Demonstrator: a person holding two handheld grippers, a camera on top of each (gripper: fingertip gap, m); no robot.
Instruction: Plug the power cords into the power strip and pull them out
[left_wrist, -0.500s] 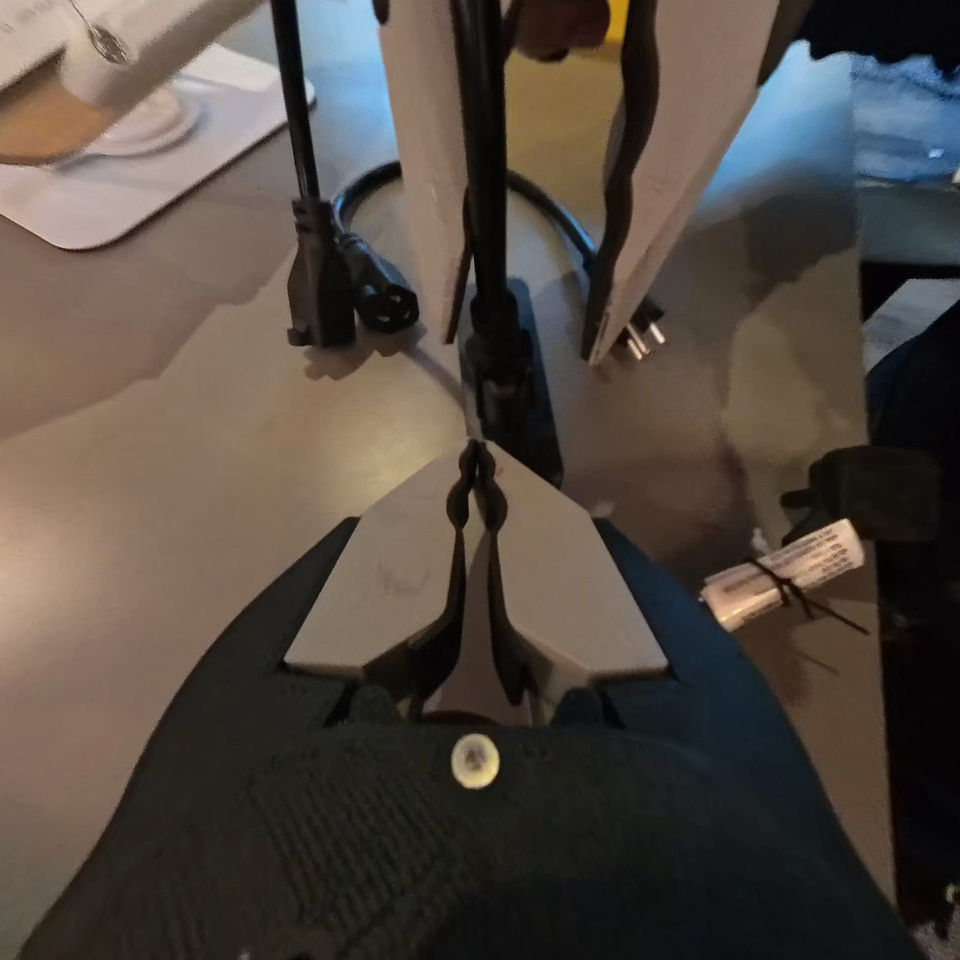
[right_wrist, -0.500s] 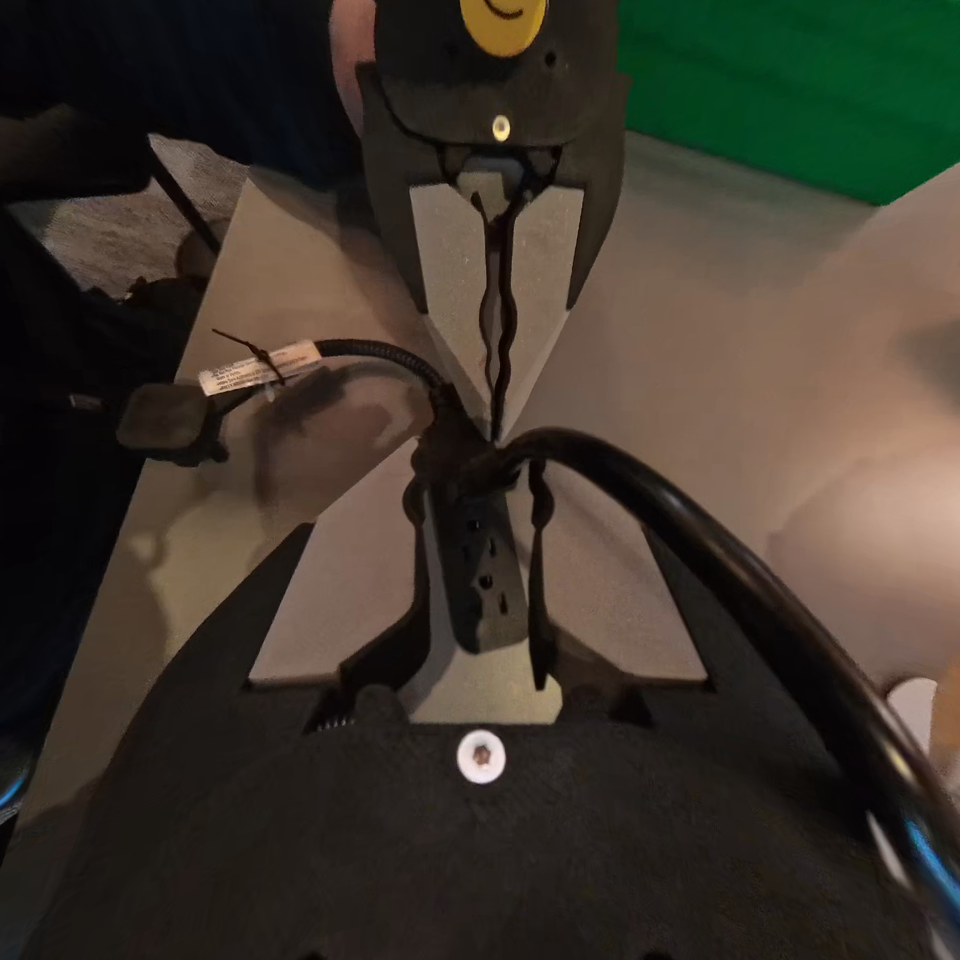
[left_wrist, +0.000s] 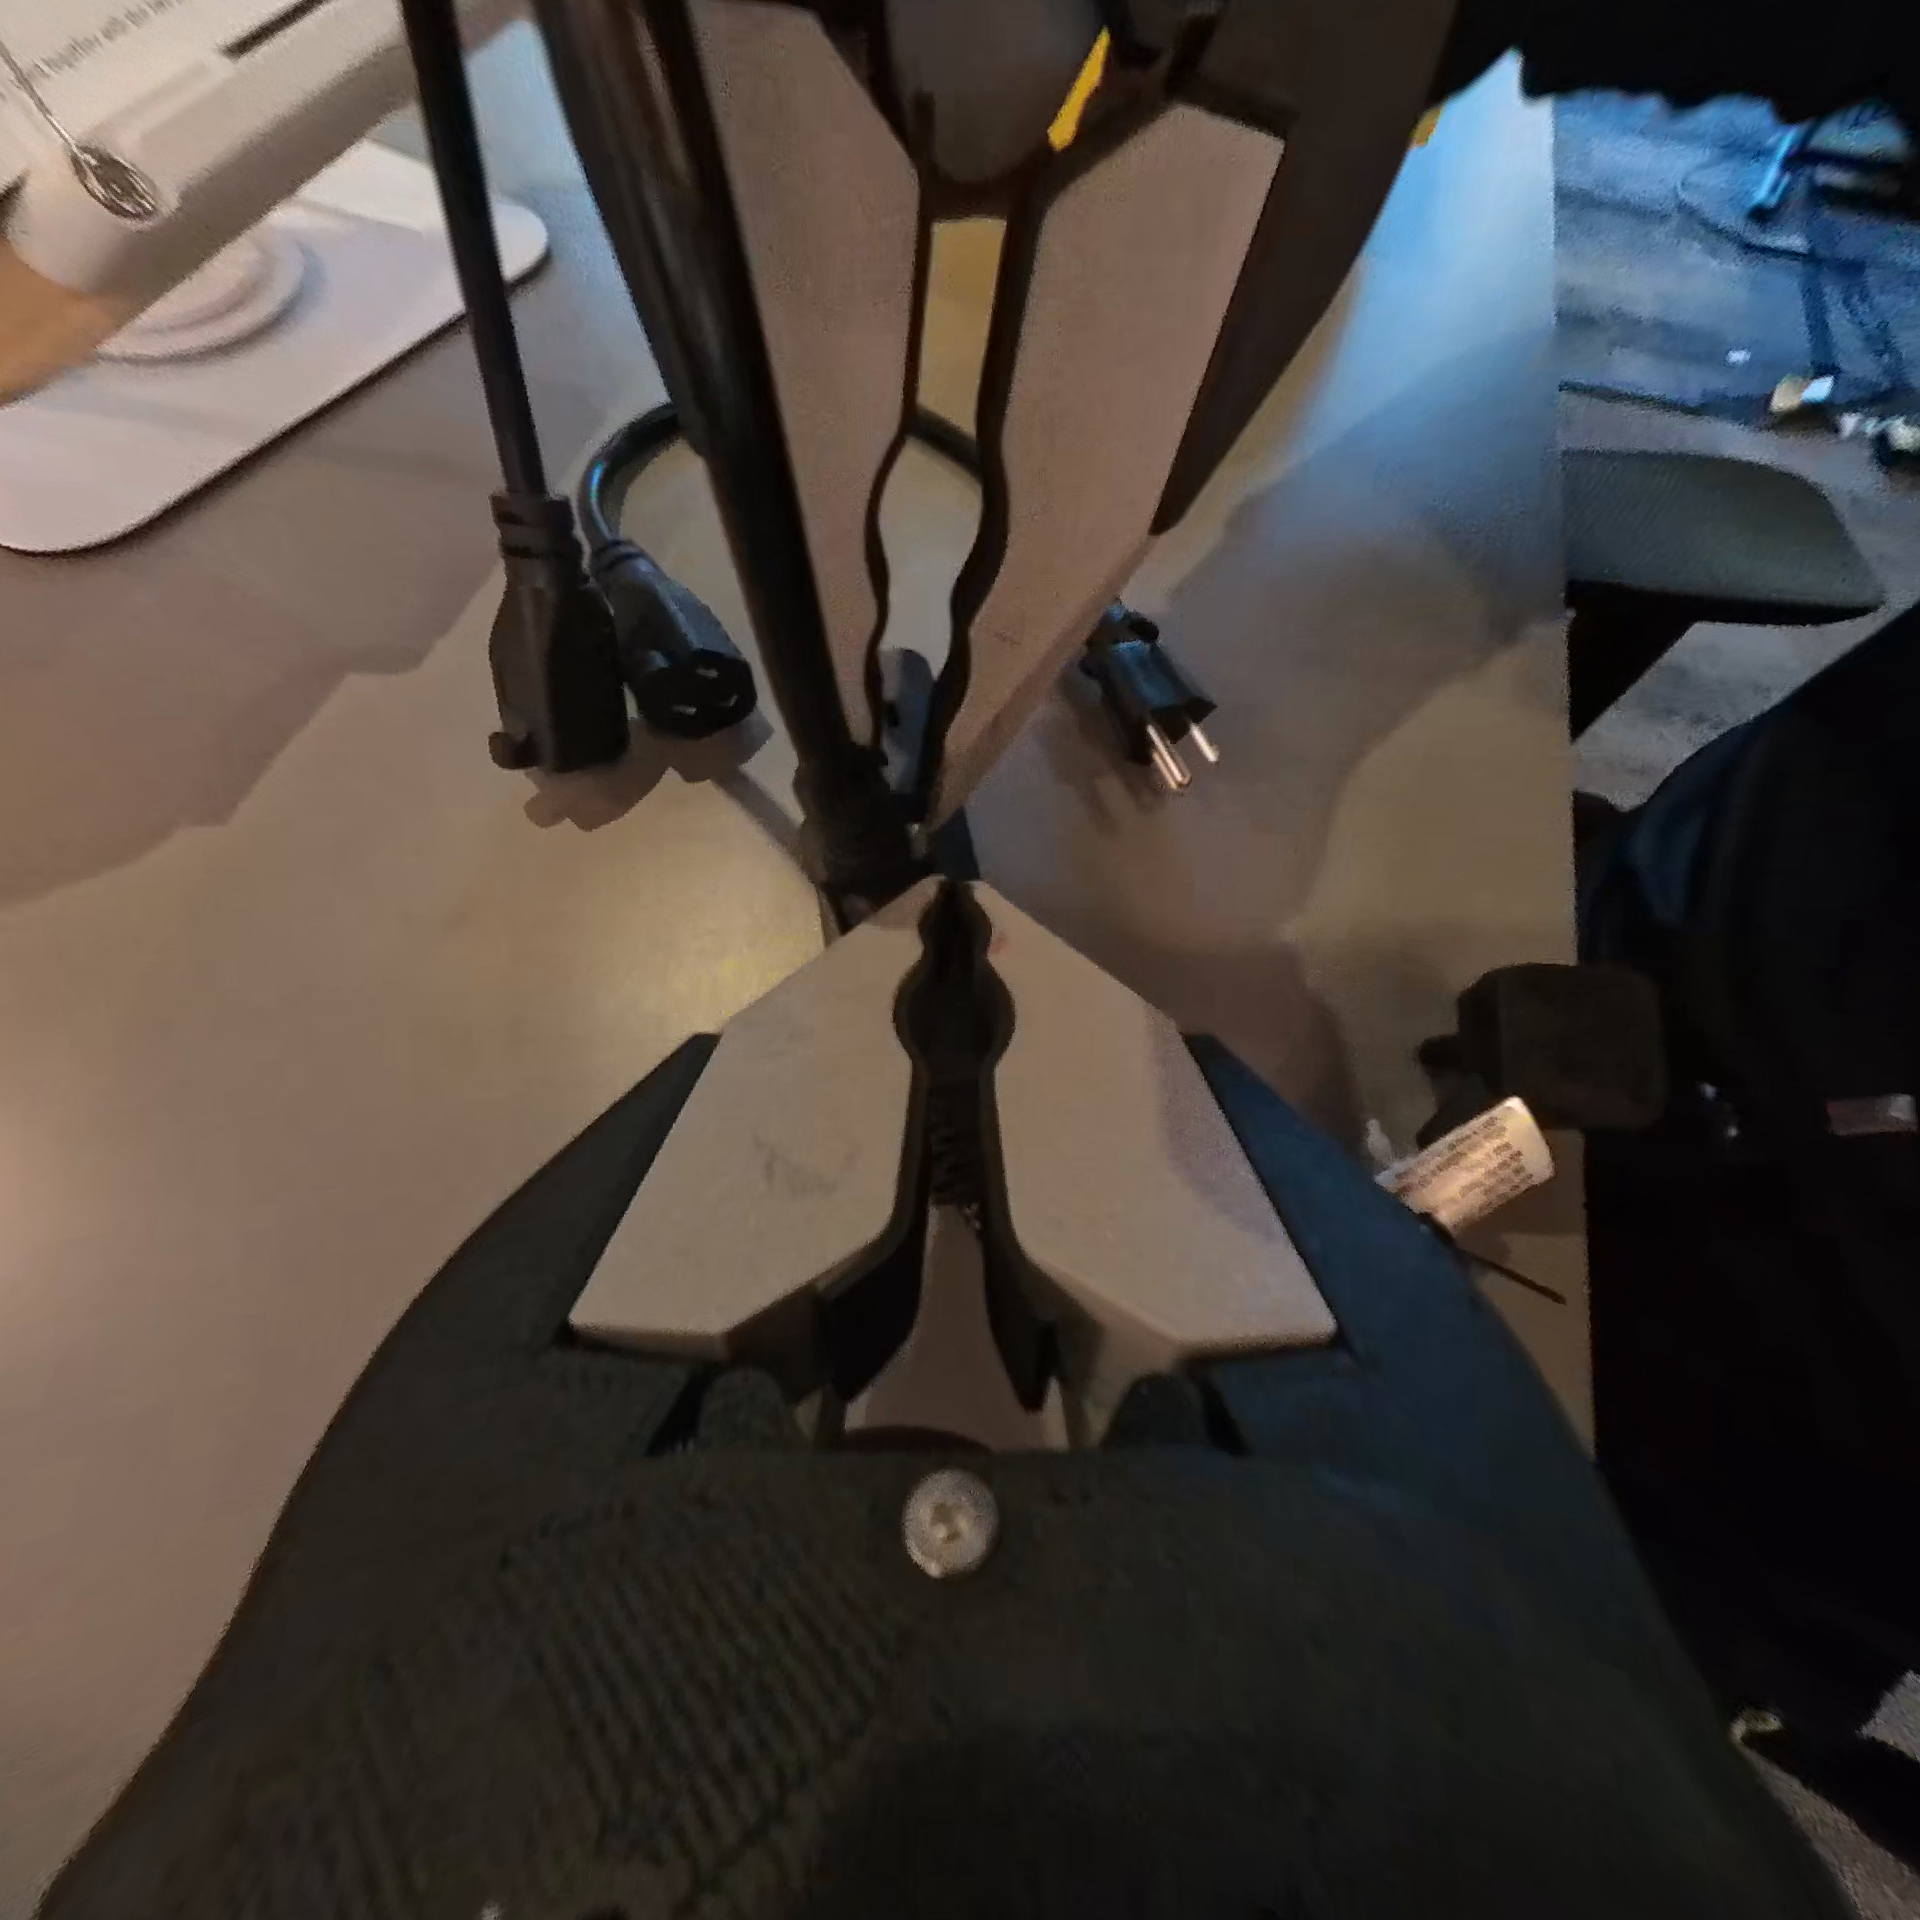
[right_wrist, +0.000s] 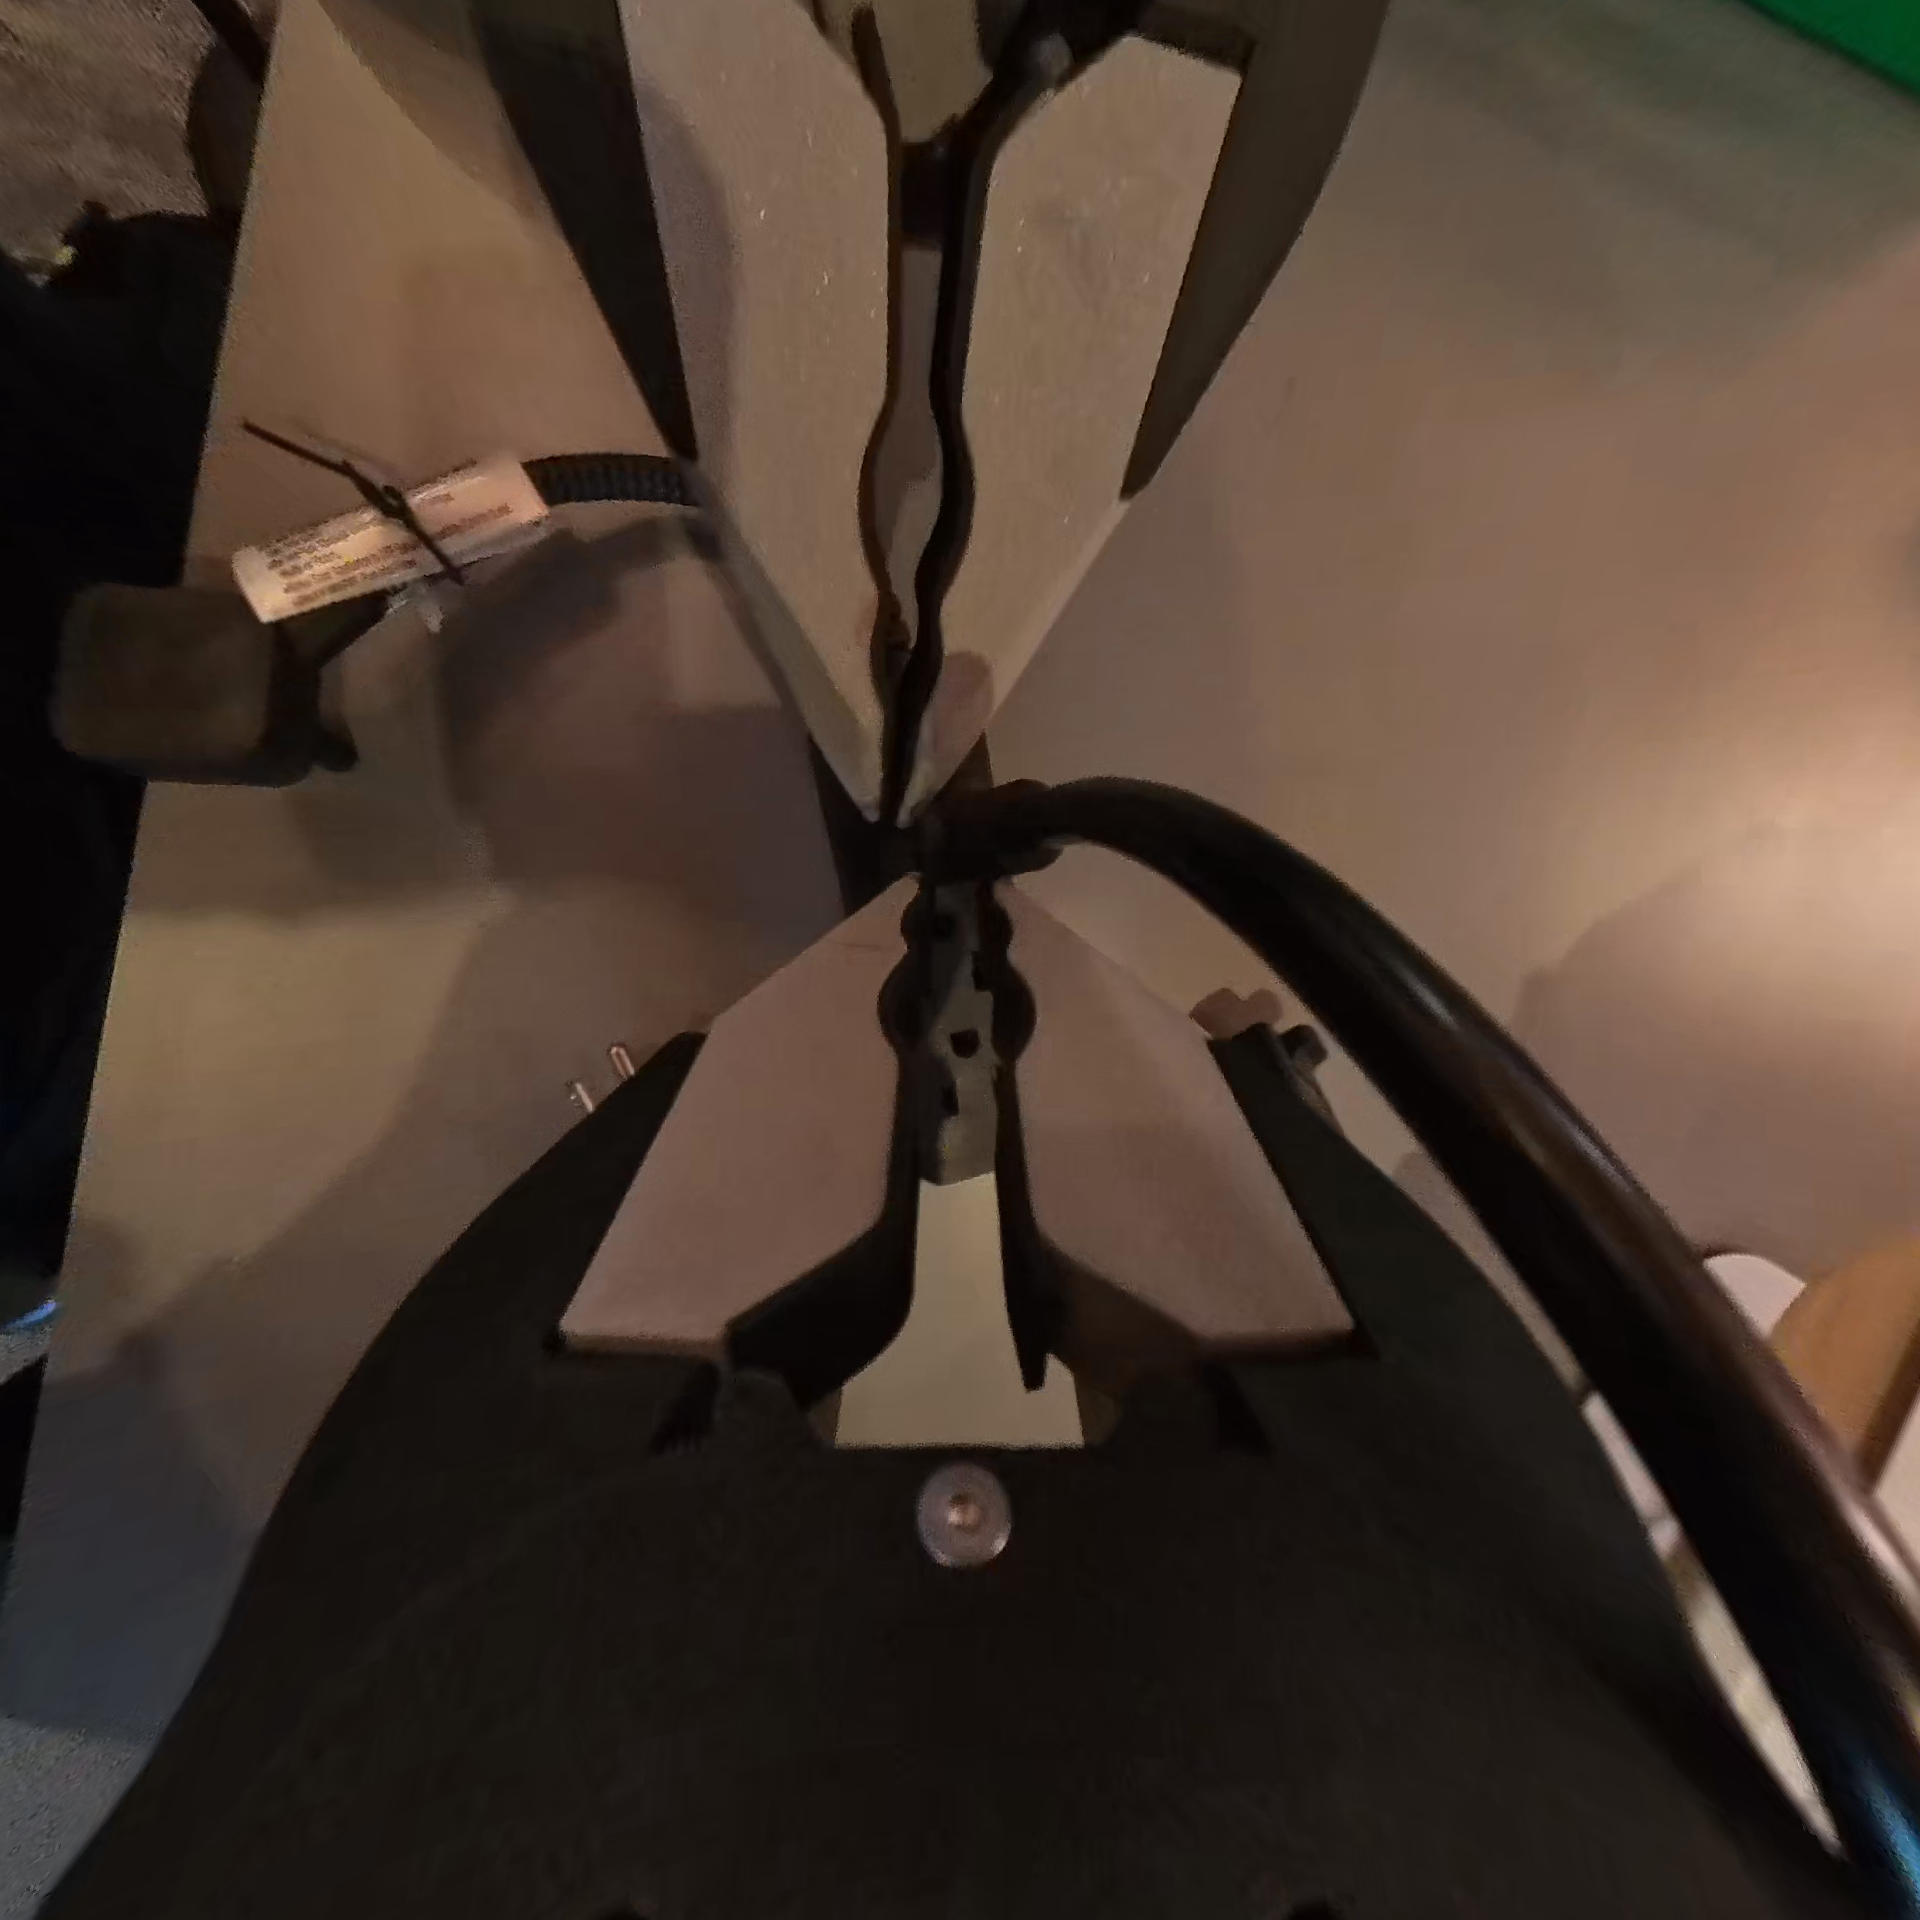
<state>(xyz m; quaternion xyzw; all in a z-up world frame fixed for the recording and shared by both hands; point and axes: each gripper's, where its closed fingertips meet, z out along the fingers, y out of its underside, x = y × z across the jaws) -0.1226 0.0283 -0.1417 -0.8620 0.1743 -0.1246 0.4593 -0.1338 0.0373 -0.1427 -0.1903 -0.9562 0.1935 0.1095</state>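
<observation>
Both claws meet tip to tip over the power strip on the counter.

L claw (left_wrist: 948, 883) pressed together, nothing seen betw its tips. R claw (right_wrist: 951, 894) nearly closed at the plug (right_wrist: 977, 831) seated in the power strip (right_wrist: 961, 1049); can't tell if it pinches it. Thick black cord (right_wrist: 1403, 997) arcs off to the right. Loose plug w/ bare prongs (left_wrist: 1153, 696) lies on counter (left_wrist: 312, 1039) near the strip.

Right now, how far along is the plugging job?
Done: one plug looks seated in the strip. In hand: the right gripper is nearly shut at that plug; whether it grips is unclear. The left gripper is shut beside the strip. Left: a pronged plug lies loose on the table.
</observation>
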